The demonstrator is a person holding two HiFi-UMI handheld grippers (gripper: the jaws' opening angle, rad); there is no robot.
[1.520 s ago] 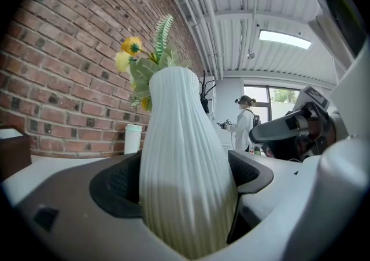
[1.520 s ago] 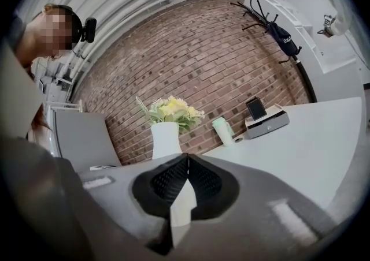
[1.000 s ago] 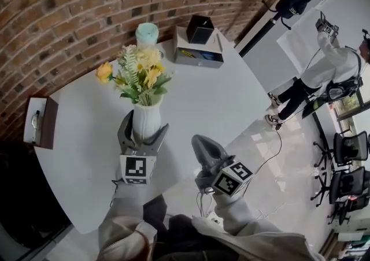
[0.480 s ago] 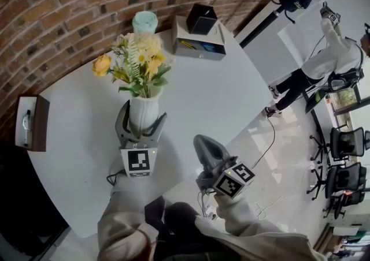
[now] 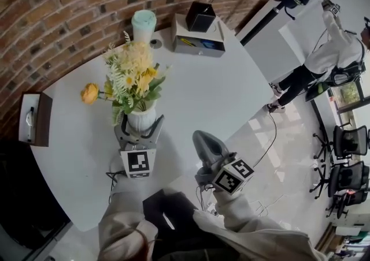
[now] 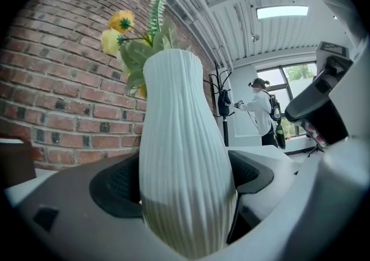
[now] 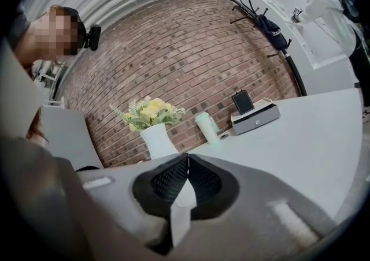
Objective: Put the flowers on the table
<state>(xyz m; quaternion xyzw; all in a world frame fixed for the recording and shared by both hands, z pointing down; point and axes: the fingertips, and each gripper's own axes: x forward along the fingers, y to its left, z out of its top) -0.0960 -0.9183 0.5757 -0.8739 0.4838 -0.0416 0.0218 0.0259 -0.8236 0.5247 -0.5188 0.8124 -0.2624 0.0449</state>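
Holds the white ribbed vase [image 6: 179,167] with the left gripper [image 5: 140,128], both jaws pressed on the sides of its lower body. Carries in it the yellow flowers [image 5: 130,75] with green leaves, spread out above the rim. Stands over the white table [image 5: 196,92]; not possible to tell whether the base touches the top. To the right of the vase, near but apart: the right gripper [image 7: 186,164], jaws closed together on nothing. Beyond the vase, toward the brick wall [image 5: 69,17]: a mint cup [image 5: 143,23] and a grey box [image 5: 196,45]. Well to the left of the vase: a brown box [image 5: 33,118].
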